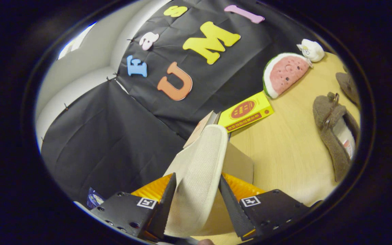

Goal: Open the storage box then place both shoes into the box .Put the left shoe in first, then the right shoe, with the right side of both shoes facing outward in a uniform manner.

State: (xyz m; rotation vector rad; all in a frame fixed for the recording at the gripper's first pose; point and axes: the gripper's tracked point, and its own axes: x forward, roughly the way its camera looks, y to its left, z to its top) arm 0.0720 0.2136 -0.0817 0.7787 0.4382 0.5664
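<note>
The gripper is holding a cream shoe between its two fingers. Both fingers are pressing on the sides of the shoe, so the jaws are clamped on it. The shoe is pointing away from the fingers, and its ribbed sole is facing the camera. The toe end is reaching up toward the far side, just in front of the black cloth wall.

Behind the shoe a piece of brown cardboard is showing, which seems to be part of the box; one more flap of it is peeking out near the toe. I cannot tell if the shoe is touching the box or only hanging in front of it.

Just beyond the toe, a yellow packet is lying on the wooden table. Farther away, near the wall, a watermelon toy is lying, and a small white plush is sitting just beside it.

On the right side of the table, well apart from the gripper, a brown slipper is lying with its opening turned to the right. A second brown thing is lying beyond it, maybe another slipper, but it is too much cut off to tell.
</note>
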